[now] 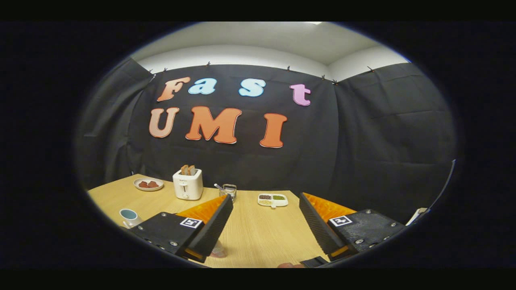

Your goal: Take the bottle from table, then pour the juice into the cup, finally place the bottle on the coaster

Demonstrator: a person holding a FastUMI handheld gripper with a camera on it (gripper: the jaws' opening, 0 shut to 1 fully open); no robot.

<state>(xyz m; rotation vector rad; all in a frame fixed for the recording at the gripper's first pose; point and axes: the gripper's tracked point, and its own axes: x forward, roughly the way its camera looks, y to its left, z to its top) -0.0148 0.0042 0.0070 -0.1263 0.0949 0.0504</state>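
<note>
Fingers [266,225] spread wide, nothing between them but bare worktop [258,237]. They pinch nothing.

Bottle: I cannot pick it out for certain. A small pale, clear-looking thing [218,250] sits on the worktop just under the tip of the left finger, mostly hidden by it; it may be the bottle or part of it, too little shows to say. Something reddish [289,265] lies close under the fingers too, cut off, not identifiable.

Cup [129,216]: pale with a bluish inside, standing off to the left of the left finger, apart from it. Contents not visible from here.

Coaster: none I can make out.

Further back, beyond the fingers: white toaster [188,184] with bread in its slots, a plate [148,184] with brownish pieces left of it, a small glass holder [228,190] with a utensil, and a divided dish [273,199] of grains or beans.

Judgement on progress: looks like the very start. Bottle not in hand, so taking it, pouring into the cup and setting it on the coaster all appear left to do.
</note>
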